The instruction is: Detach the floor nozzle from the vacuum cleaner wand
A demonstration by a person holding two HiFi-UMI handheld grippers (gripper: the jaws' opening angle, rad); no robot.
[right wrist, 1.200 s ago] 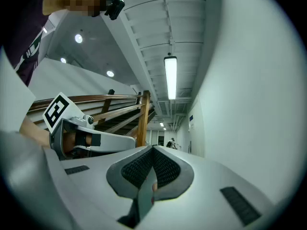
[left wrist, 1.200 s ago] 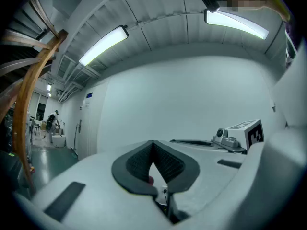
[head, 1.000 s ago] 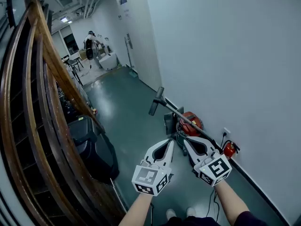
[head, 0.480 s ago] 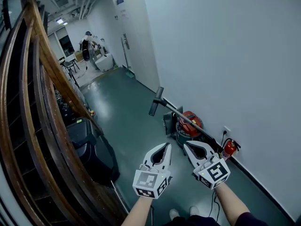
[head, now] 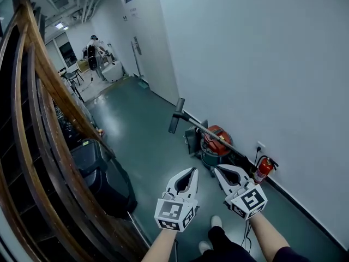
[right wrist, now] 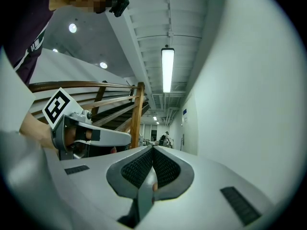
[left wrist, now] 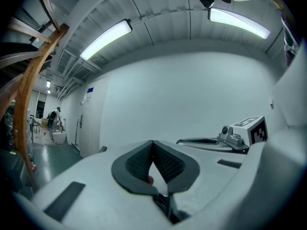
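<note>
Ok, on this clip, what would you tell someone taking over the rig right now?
Grippers: left tongs shut and empty; right tongs shut and empty. Both are held out in front of the person, touching nothing.
Things: the vacuum cleaner stands on the floor by the wall, next to a fire extinguisher. Its wand slants up away from it, with the floor nozzle on the raised end.
Done: nothing; the nozzle is still attached.
Left: reach the wand, grip wand and nozzle, pull them apart.

White wall [head: 262,64], green floor [head: 143,125], wooden stair railing [head: 54,78]
</note>
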